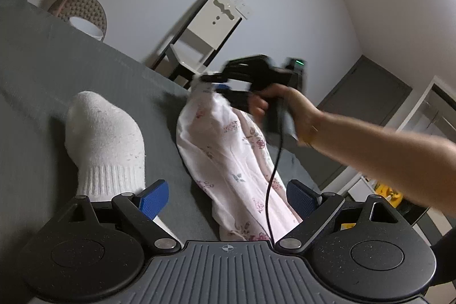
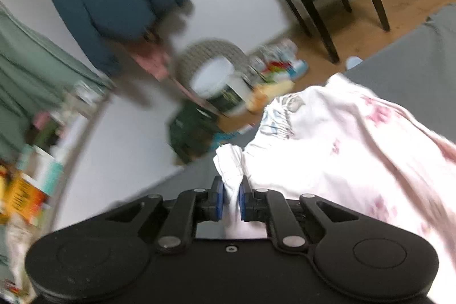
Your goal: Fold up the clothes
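Pink floral garment [image 2: 342, 138] pinched between right gripper [image 2: 231, 197] pads; left gripper [image 1: 228, 197] spread wide, white sock [image 1: 105, 144] beside its left finger.

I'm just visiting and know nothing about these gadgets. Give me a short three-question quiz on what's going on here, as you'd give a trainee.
1. True or false: the right hand-held gripper is shut on the floral garment.
2. Which item lies on the grey bed cover left of that garment? A) a white sock B) a towel C) a belt
3. Fill in: the left hand-held gripper is ____, with nothing held between its blue pads.

Key
1. True: in the right wrist view the cloth is pinched between the two blue pads.
2. A: the white sock.
3. open
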A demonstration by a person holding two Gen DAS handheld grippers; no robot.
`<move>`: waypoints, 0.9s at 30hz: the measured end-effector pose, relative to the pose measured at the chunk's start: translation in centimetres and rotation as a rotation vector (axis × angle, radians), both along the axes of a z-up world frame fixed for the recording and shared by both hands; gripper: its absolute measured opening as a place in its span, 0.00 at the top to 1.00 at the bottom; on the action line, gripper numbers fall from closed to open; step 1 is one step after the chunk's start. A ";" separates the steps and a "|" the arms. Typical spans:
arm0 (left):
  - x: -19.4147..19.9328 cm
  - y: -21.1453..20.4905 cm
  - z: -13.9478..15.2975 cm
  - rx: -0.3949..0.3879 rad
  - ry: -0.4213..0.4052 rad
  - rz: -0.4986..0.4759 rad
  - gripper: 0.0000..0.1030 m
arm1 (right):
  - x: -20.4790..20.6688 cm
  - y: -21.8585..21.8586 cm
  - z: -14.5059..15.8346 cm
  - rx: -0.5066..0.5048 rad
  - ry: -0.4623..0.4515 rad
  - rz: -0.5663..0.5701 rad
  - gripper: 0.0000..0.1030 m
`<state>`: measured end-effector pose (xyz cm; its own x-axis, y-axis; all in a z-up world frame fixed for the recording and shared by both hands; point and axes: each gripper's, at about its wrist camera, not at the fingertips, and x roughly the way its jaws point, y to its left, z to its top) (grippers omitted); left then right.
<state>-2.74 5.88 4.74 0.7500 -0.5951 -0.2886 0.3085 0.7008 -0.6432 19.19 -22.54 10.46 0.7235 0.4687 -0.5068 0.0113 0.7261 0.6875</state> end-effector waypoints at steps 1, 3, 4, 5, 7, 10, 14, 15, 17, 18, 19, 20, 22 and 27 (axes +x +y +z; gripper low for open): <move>0.0 0.0 0.1 0.000 -0.003 0.002 0.12 | -1.7 -0.8 0.2 0.035 -0.044 -0.007 0.89; -0.1 0.0 0.3 0.008 -0.014 0.014 0.12 | -5.3 -2.1 0.6 0.069 -0.127 -0.022 0.89; -0.1 0.0 0.4 0.018 -0.020 0.020 0.12 | -7.1 -2.8 0.5 0.096 -0.157 -0.038 0.89; -0.1 0.0 0.6 0.028 -0.026 0.025 0.12 | -9.3 -3.6 0.2 0.139 -0.181 -0.067 0.89; -0.3 -0.1 1.0 0.044 -0.040 0.034 0.12 | -13.1 -5.2 -0.7 0.208 -0.211 -0.124 0.89; -0.3 -0.4 1.5 0.056 -0.054 0.037 0.12 | -18.3 -6.3 -1.8 0.228 -0.257 -0.147 0.89; -0.6 -0.9 2.1 0.054 -0.057 0.041 0.12 | -22.4 -5.6 -2.0 0.008 -0.258 -0.050 0.82; -0.7 -1.0 2.2 0.050 -0.059 0.040 0.12 | -22.1 -5.1 -1.9 -0.089 -0.218 -0.019 0.70; -0.8 -1.3 2.4 0.049 -0.063 0.042 0.12 | -21.5 -3.9 -1.1 -0.273 -0.158 -0.008 0.52; -0.9 -1.4 2.5 0.052 -0.067 0.043 0.12 | -21.4 -3.4 0.0 -0.316 -0.180 -0.015 0.43; -0.9 -1.5 2.7 0.060 -0.076 0.045 0.12 | -21.4 -2.9 1.3 -0.356 -0.221 -0.026 0.40; -1.0 -1.6 2.9 0.067 -0.084 0.047 0.12 | -21.4 -2.3 2.6 -0.396 -0.262 -0.037 0.31; -0.9 -1.5 3.3 0.072 -0.101 0.056 0.12 | -20.7 -0.6 5.2 -0.500 -0.314 -0.025 0.20; -0.6 -0.9 3.2 0.066 -0.095 0.076 0.12 | -13.6 4.1 7.9 -0.722 -0.091 0.181 0.40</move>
